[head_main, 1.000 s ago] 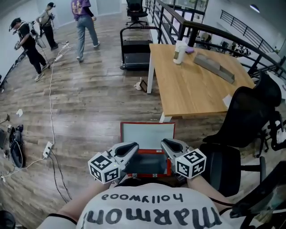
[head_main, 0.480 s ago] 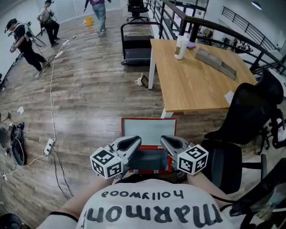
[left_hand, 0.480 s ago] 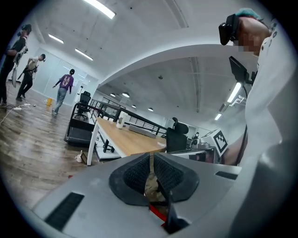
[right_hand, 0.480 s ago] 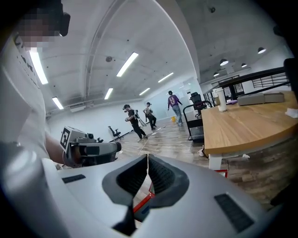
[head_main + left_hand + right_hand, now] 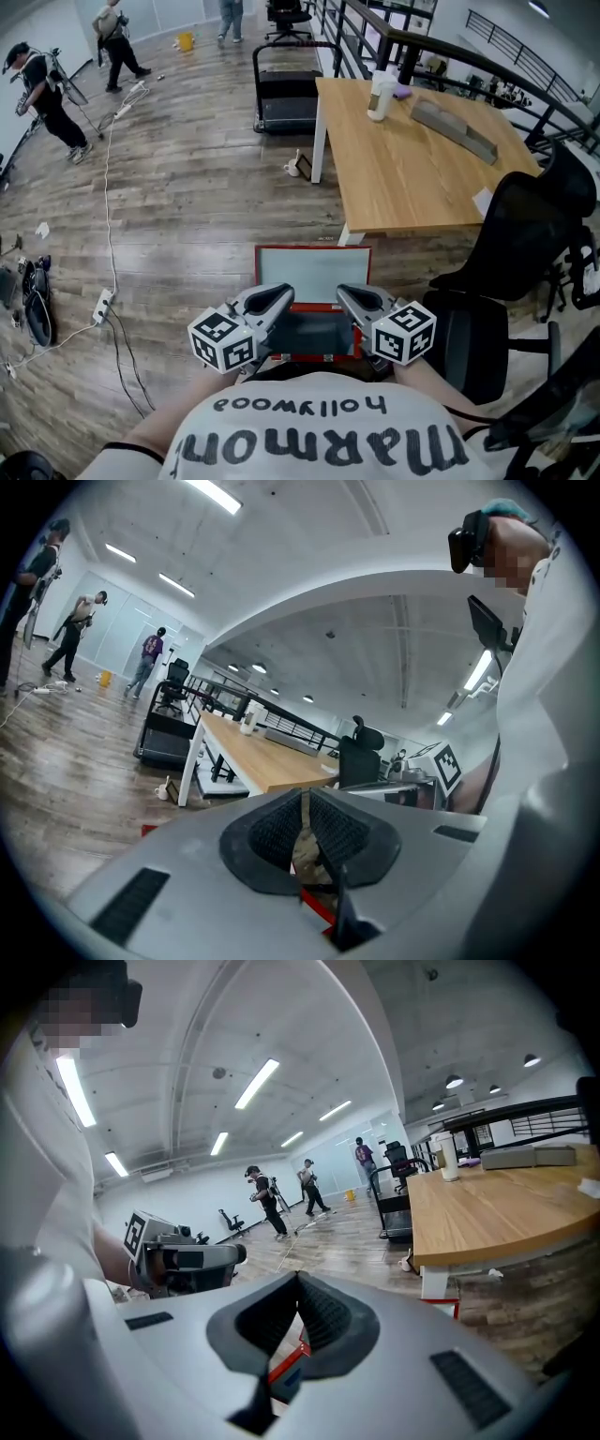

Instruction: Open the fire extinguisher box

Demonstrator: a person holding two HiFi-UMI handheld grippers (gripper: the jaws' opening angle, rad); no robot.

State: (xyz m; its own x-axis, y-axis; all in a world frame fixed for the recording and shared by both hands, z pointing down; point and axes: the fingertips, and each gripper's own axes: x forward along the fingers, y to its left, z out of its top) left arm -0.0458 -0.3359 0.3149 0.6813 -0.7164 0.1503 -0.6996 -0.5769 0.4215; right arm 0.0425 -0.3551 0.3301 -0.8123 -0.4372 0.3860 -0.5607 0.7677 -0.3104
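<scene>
A wide office room has a wooden floor [image 5: 187,216] and a long counter [image 5: 412,159]. The red fire extinguisher box [image 5: 312,274] lies on that floor just off the counter's near corner, its long axis running straight ahead. The left hand-held gripper [image 5: 281,296] and right hand-held gripper [image 5: 345,294] flank its middle from above, equally near. The left jaws are all but together. The right jaws have just been closing and now meet. Nothing shows between either pair.

Box [image 5: 312,274] on floor [image 5: 187,206], between left tongs [image 5: 279,297] and right tongs [image 5: 347,297]; counter [image 5: 412,169] behind box, to right; chair [image 5: 511,244] right of box; treadmill [image 5: 286,94] left of counter
</scene>
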